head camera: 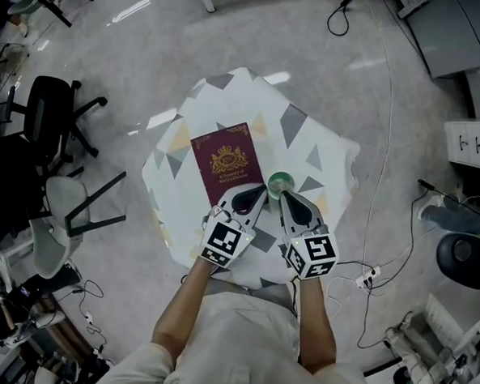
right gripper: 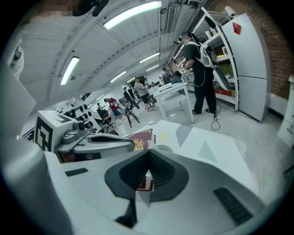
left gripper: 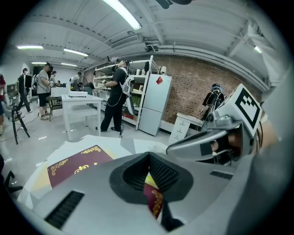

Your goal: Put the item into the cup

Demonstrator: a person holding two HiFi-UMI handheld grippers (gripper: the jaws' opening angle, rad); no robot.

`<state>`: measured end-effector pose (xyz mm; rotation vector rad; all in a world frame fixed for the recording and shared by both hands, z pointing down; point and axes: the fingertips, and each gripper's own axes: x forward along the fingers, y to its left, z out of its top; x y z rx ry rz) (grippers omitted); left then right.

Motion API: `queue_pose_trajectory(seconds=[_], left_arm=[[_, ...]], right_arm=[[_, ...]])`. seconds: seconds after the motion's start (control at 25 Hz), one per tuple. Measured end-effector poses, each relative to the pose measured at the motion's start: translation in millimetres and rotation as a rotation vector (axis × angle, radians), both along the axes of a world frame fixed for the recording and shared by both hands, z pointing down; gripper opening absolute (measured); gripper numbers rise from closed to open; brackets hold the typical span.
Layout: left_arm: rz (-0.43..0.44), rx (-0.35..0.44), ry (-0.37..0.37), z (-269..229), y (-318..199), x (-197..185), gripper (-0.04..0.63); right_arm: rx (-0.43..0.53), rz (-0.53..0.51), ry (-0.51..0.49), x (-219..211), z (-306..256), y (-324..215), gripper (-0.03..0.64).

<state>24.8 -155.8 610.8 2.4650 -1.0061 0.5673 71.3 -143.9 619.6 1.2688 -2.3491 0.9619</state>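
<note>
A maroon booklet (head camera: 225,163) with a gold crest lies flat on the small table (head camera: 324,144), just left of a pale green cup (head camera: 280,182). Both grippers hover side by side over the table's near edge. My left gripper (head camera: 259,193) is shut and empty, its tips at the booklet's near right corner. My right gripper (head camera: 286,196) is shut and empty too, its tips just short of the cup. The left gripper view shows the booklet (left gripper: 76,164) ahead and left of the jaws (left gripper: 149,158). In the right gripper view, the cup (right gripper: 163,148) and booklet (right gripper: 140,139) lie beyond the jaws (right gripper: 148,156).
The table wears a white cloth with grey and yellow triangles. Around it are a black office chair (head camera: 54,115), a grey chair (head camera: 60,217) and floor cables (head camera: 378,195). People stand by white tables (left gripper: 80,103), shelves and a fridge (left gripper: 154,105) far off.
</note>
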Motion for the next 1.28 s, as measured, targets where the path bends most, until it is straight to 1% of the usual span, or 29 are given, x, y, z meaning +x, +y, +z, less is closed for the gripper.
queue_pose_trajectory(seconds=[0.36, 0.76, 1.04, 1.28], left_arm=[[0.004, -0.013, -0.001, 6, 0, 3, 0.012], [0.001, -0.013, -0.005, 6, 1, 3, 0.012], [-0.002, -0.011, -0.008, 4, 2, 2, 0.012], [-0.003, -0.005, -0.009, 1, 4, 0, 0.012]], right_arm=[[-0.042, -0.017, 0.024, -4, 13, -1, 0.003], [-0.055, -0.038, 0.054, -7, 19, -1, 0.005], [-0.078, -0.077, 0.126, -9, 28, 2, 0.008], [-0.074, -0.094, 0.149, -10, 28, 5, 0.009]])
